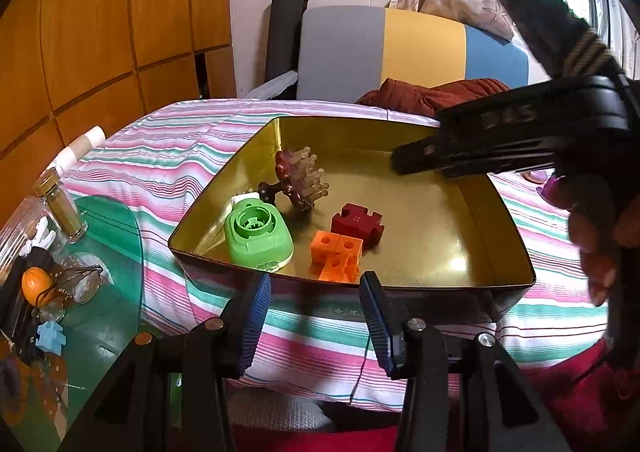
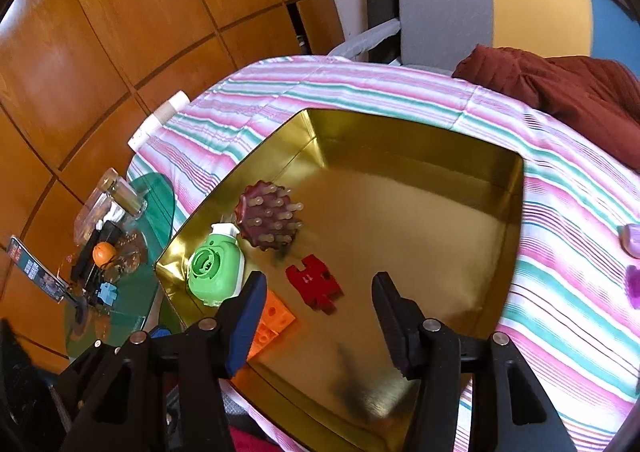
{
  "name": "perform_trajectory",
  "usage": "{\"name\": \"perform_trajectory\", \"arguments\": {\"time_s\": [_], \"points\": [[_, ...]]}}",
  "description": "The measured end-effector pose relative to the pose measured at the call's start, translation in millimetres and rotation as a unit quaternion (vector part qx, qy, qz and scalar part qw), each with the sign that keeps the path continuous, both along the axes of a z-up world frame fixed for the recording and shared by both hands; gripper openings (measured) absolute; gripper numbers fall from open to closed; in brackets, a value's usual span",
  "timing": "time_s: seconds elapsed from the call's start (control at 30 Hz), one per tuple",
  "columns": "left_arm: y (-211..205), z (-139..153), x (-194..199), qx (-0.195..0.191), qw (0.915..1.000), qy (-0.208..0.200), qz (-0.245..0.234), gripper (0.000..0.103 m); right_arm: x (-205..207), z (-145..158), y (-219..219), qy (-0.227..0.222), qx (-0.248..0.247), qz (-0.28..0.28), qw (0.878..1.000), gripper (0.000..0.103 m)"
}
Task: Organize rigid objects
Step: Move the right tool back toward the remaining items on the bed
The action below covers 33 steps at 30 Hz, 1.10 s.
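A gold metal tray (image 1: 440, 236) (image 2: 420, 219) lies on a striped bedspread. In its left part are a green round-holed plastic piece (image 1: 256, 238) (image 2: 214, 270), a dark red peg brush (image 1: 298, 179) (image 2: 270, 219), a dark red puzzle block (image 1: 356, 221) (image 2: 316, 284) and joined orange cubes (image 1: 338, 256) (image 2: 274, 316). My left gripper (image 1: 316, 316) hangs open before the tray's near rim, with nothing between its fingers. My right gripper (image 2: 320, 312) stands open and empty above the tray, the red block just ahead of it. The left wrist view shows it over the tray's right side (image 1: 420, 159).
A green glass side table (image 1: 108, 292) on the left carries a jar (image 1: 64, 211), an orange fruit (image 1: 36, 286), glasses and a blue puzzle piece (image 1: 50, 336) (image 2: 107, 294). Pink and purple items (image 2: 634, 284) lie on the bedspread right of the tray. A red cloth (image 2: 560, 87) and a chair are behind.
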State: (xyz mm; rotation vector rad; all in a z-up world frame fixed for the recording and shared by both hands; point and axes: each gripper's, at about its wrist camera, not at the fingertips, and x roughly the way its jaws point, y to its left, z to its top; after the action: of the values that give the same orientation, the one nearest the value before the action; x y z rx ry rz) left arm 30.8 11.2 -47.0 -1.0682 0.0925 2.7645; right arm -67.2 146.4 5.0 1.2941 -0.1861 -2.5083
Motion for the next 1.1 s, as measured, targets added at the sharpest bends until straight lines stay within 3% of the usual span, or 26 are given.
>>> {"name": "perform_trajectory", "arguments": {"time_s": [0.5,0.77,0.87,0.93,0.97,1.1], "points": [[26,10,3,-0.019,0.9995,-0.004,-0.026,0.047,38,11,99,0.013,0.004,-0.084,0.996,0.058],[56,26,8,0.013,0.9961,0.002,-0.087,0.047,62,-6,185,-0.013,0.017,-0.173,0.985,0.062],[73,27,13,0.010,0.9933,0.001,-0.115,0.047,73,-15,223,-0.034,0.021,-0.223,0.974,0.064],[82,28,18,0.002,0.9916,0.004,-0.129,0.047,78,-21,256,-0.053,-0.036,-0.267,0.962,0.066],[88,28,20,-0.004,0.9903,0.004,-0.139,0.047,83,-24,275,-0.062,-0.060,-0.297,0.951,0.066],[100,30,28,-0.011,0.9871,0.009,-0.160,0.047,106,-23,327,-0.069,-0.073,-0.394,0.914,0.066]]}}
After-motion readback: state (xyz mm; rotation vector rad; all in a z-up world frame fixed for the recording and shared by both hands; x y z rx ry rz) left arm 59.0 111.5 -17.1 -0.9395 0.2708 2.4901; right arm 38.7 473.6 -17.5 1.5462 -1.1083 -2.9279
